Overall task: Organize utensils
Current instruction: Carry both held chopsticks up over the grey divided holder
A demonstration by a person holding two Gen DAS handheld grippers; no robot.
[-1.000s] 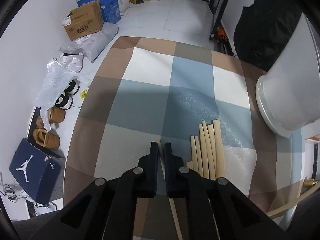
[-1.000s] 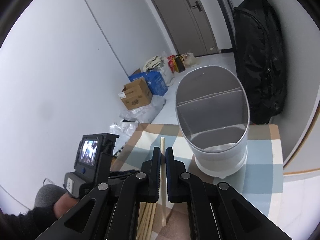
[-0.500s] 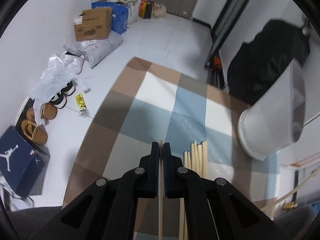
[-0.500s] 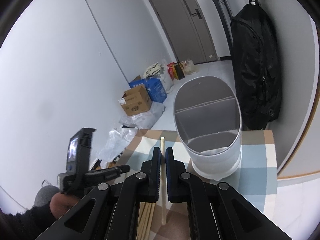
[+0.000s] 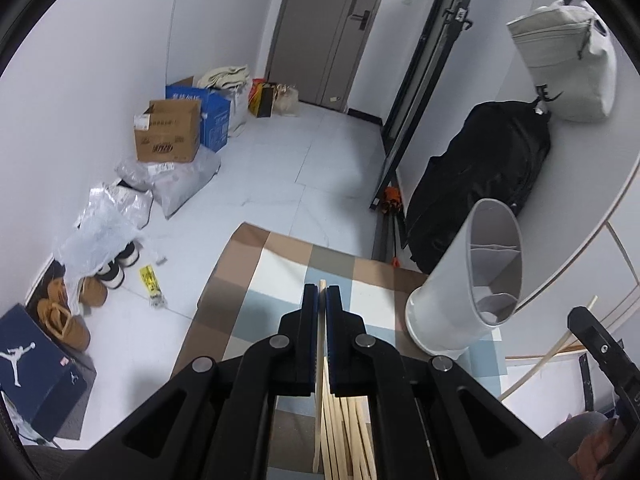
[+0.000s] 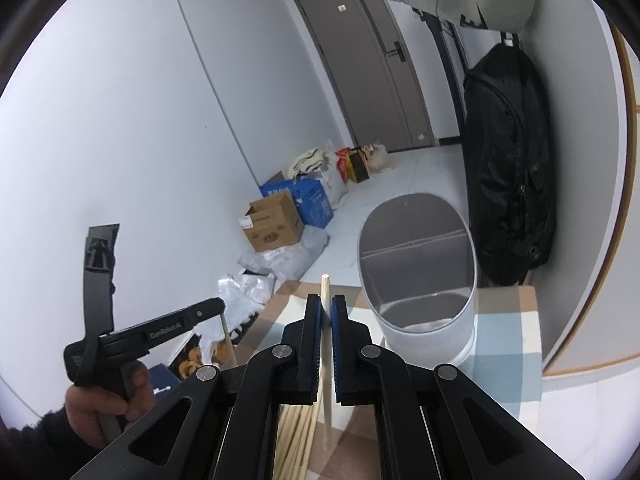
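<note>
My left gripper (image 5: 321, 292) is shut on a thin wooden chopstick (image 5: 319, 360) and holds it up above the checked mat (image 5: 240, 280). My right gripper (image 6: 326, 304) is shut on another wooden chopstick (image 6: 326, 344), its tip poking out past the fingers. A white divided utensil holder (image 5: 472, 292) stands on the mat to the right; in the right wrist view the holder (image 6: 420, 280) is just ahead and right of the gripper. Several more chopsticks (image 5: 348, 440) lie on the mat below the left gripper, and the pile (image 6: 296, 428) shows under the right one. The left gripper (image 6: 216, 304) also shows there, at left.
A black backpack (image 5: 480, 184) leans by the wall behind the holder. Cardboard and blue boxes (image 5: 168, 132), plastic bags (image 5: 104, 232) and shoes (image 5: 64, 312) line the left wall. A grey door (image 5: 332, 28) is at the back.
My left gripper has lifted and tilted up with its chopstick, so the view now shows the door and holder. My right gripper rose slightly, still holding its chopstick.
</note>
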